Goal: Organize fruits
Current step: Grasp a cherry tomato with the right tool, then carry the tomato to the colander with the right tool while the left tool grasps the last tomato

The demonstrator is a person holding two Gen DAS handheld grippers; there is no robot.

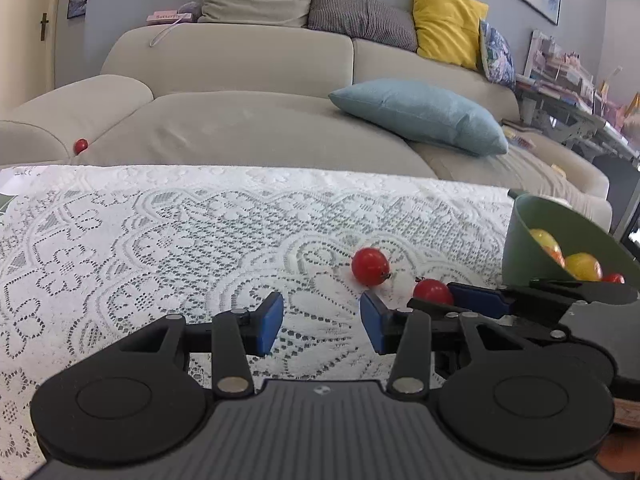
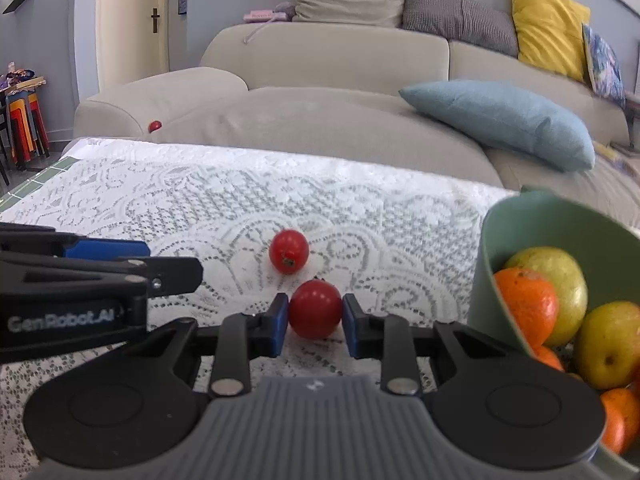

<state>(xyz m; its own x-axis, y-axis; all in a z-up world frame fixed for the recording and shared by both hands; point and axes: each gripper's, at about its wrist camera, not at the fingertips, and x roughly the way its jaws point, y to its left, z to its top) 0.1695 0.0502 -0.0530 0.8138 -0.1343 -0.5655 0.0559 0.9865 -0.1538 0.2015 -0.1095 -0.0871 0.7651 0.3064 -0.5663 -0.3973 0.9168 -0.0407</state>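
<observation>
On the white lace tablecloth [image 2: 200,200] my right gripper [image 2: 315,313] is shut on a red cherry tomato [image 2: 315,306], with a blue pad pressed to each side of it. A second cherry tomato [image 2: 289,251] lies loose just beyond. In the left wrist view my left gripper [image 1: 322,322] stands open over bare lace with nothing between its pads. The loose tomato [image 1: 370,266] is ahead of it to the right, and the held tomato [image 1: 433,291] sits by the right gripper's fingers [image 1: 478,300]. A green bowl [image 2: 504,240] at the right holds oranges and yellow-green fruit.
A third red tomato [image 1: 81,145] rests on the beige sofa [image 1: 240,128] beyond the table's far edge. A blue cushion [image 1: 420,114] lies on the sofa seat. The left gripper's fingers [image 2: 108,249] reach in from the left of the right wrist view.
</observation>
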